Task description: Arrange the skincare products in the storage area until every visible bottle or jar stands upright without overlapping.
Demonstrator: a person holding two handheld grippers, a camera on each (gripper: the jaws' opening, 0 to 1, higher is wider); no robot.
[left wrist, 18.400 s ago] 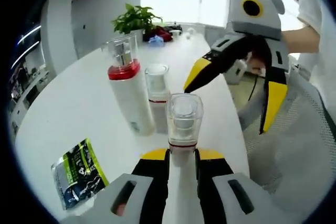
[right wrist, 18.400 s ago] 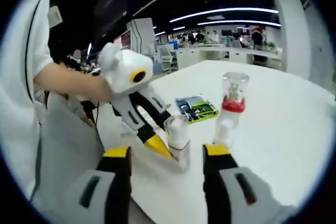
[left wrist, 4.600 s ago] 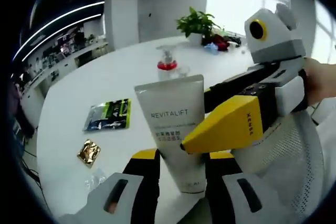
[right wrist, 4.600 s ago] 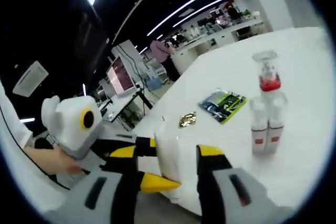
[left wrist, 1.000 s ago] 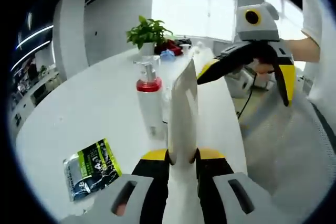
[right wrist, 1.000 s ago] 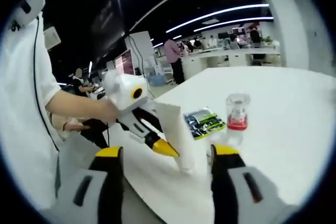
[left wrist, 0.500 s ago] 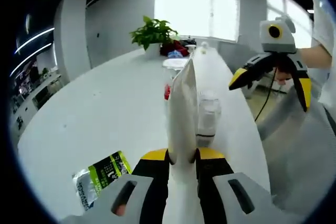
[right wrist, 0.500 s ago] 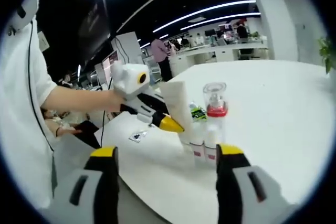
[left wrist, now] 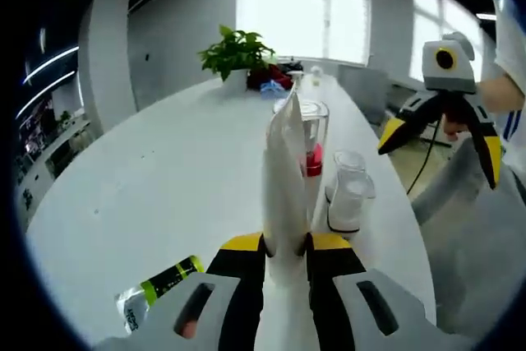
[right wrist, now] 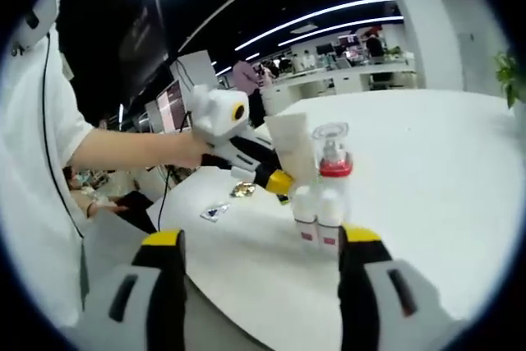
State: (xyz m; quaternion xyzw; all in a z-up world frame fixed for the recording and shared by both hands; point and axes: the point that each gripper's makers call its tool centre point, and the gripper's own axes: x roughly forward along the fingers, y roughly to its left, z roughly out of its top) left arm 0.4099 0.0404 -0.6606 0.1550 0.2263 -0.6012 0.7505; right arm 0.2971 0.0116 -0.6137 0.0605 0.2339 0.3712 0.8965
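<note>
White table: left gripper is clamping the tube upright beside the pump bottle; right gripper is hanging open. Set the tube down level, clear of neighbours.

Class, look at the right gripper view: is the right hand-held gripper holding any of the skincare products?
No. The right hand-held gripper is open with nothing between its jaws, while the white tube sits in the left hand-held gripper.
</note>
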